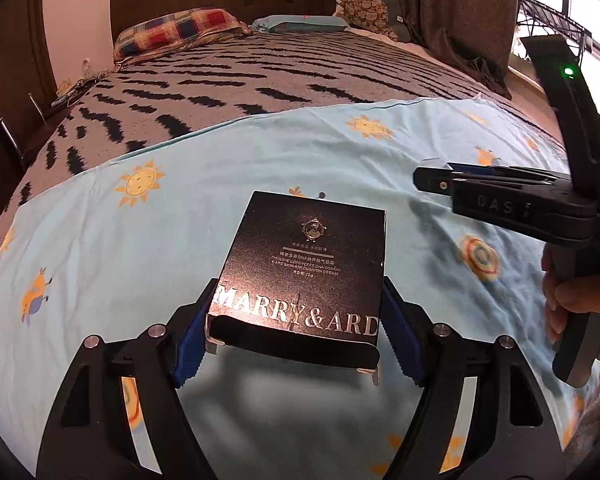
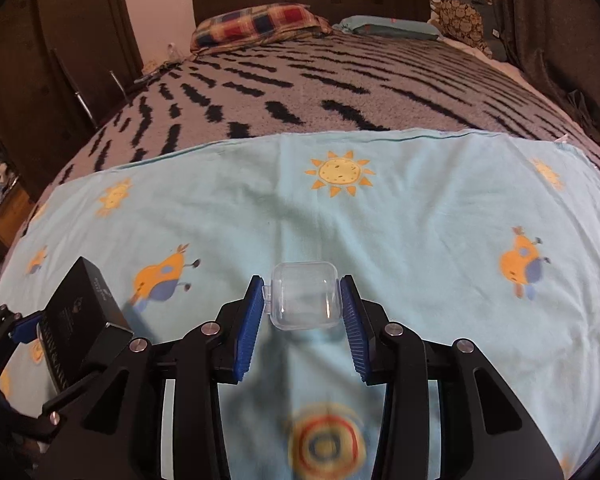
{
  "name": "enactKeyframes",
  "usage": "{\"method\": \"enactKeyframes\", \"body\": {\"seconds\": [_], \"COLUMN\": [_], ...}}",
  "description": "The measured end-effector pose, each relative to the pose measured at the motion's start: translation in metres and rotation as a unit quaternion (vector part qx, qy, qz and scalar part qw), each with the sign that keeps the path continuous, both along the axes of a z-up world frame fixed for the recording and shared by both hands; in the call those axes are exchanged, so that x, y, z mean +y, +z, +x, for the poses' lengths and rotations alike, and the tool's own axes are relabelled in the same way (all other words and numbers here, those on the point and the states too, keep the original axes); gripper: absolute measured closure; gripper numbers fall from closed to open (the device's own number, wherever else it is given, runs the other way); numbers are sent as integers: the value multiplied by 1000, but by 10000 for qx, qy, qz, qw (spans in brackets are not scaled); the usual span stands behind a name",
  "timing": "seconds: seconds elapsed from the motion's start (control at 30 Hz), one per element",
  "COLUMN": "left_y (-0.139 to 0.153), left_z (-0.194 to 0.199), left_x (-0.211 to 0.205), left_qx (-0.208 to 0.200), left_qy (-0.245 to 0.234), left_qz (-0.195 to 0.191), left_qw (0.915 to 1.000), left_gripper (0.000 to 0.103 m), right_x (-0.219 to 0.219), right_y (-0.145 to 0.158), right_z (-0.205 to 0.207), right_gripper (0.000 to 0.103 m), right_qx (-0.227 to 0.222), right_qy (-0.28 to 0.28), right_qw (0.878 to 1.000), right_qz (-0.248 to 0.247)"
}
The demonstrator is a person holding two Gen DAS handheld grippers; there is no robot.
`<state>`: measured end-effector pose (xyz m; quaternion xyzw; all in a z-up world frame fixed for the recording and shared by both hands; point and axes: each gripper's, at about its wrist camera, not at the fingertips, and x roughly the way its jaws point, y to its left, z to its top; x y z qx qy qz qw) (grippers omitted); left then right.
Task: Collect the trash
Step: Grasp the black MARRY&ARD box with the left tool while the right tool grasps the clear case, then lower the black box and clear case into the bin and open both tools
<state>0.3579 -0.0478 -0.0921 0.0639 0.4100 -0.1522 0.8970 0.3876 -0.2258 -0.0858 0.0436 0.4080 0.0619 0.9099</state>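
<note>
Trash here is two pieces, and I have one in each hand above the bed's pale blue sheet (image 2: 420,208).

My left gripper (image 1: 296,330) is clenched on a black cardboard box (image 1: 306,264), low centre of the left wrist view, its blue pads (image 1: 400,344) pressing on the two side walls near the end closest to me. I judge it light and stiff enough to carry, though thin card could dent under a harder squeeze. Its printed top faces up toward the camera, and its long axis runs away from me toward the top of the frame. In the right wrist view the same box shows at the lower left, tilted.

My right gripper (image 2: 303,312) has its jaws drawn in on a small clear plastic case (image 2: 305,296), low centre of that view, pads against its left and right sides. It looks nearly weightless, hard and slick, so I would expect it to squirt out if gripped off-centre; the flat side walls are the place to hold it. It is close to square, so I cannot name a long axis; a small tab sticks out on its left edge.
</note>
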Motion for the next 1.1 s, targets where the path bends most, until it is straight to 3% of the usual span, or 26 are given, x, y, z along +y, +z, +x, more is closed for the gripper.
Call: {"method": "enactKeyframes", "body": {"seconds": [0.3,0.57,0.83,1.1], "left_y": [29,36,14,-29], "left_z": [-91,-180,-255,-306], "left_x": [3,7,16,21], "left_qx": [-90,-130,-109,123], "left_qy": [-31,-128,-94,-60], "left_qz": [-278,-567,-738,-670], "left_qw": [9996,9982,9972,9977], "left_gripper": [30,30,30,30], "right_x": [-10,-20,-12,1], "right_y": [44,54,32,-15], "right_z": [-115,-211,-286,-337], "right_gripper": [63,63,63,63], "right_qx": [-326,-451,-435,-103], "right_qy": [96,53,99,213], "right_qw": [9994,9989,9990,9996], "right_qz": [-11,106,3,170]}}
